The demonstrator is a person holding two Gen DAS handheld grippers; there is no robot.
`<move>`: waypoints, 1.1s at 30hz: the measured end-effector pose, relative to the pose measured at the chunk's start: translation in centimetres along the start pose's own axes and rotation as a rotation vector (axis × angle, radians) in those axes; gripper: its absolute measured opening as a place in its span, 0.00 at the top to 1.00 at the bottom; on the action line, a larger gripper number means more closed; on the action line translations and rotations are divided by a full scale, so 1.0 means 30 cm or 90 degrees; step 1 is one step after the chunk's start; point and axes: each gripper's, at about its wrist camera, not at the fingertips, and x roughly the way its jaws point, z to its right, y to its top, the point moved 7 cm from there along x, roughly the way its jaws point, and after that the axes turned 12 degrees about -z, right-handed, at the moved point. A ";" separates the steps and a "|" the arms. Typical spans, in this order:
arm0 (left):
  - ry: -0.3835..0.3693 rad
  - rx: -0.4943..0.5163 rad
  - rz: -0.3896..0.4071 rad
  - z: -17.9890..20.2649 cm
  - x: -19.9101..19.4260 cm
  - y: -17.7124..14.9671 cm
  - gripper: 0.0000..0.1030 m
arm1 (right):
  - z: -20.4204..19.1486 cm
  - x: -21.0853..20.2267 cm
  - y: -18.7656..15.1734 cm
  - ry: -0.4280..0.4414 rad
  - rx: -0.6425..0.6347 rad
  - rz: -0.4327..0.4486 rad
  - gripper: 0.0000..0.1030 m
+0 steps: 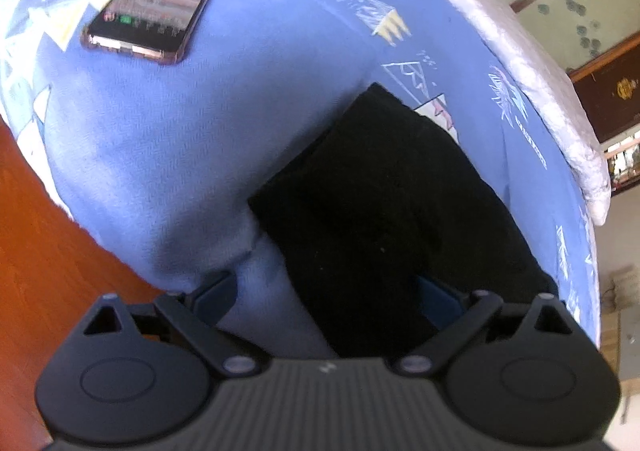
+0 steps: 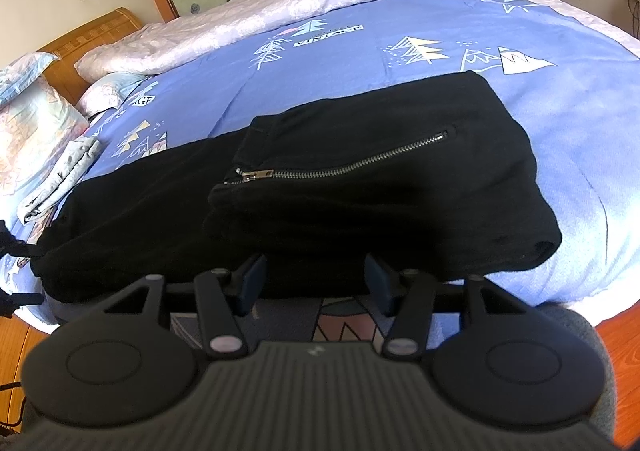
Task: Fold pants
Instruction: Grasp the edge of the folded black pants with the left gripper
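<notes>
Right gripper hovers with jaws apart, the folded pants just ahead. Left gripper gapes too, straddling their edge, probably lining up another fold.

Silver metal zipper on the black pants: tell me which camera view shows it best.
The right wrist view. There the silver metal zipper runs in full across the folded top layer of the black pants, pull tab included. The left wrist view shows only plain black cloth on the blue patterned bedspread, with no zipper visible.
</notes>
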 end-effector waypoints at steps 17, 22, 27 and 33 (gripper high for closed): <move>-0.015 0.058 0.029 0.069 -0.062 -0.024 0.68 | -0.309 -0.041 0.089 0.045 -0.249 0.083 0.45; -0.006 0.042 0.030 0.038 -0.045 -0.019 0.42 | -0.385 0.006 0.037 0.075 -0.286 0.044 0.45; -0.012 0.043 0.022 0.037 -0.034 -0.024 0.42 | -0.384 0.021 -0.014 0.072 -0.294 0.009 0.45; -0.009 0.045 0.020 0.039 -0.019 -0.025 0.37 | -0.371 0.021 -0.002 0.075 -0.269 0.004 0.45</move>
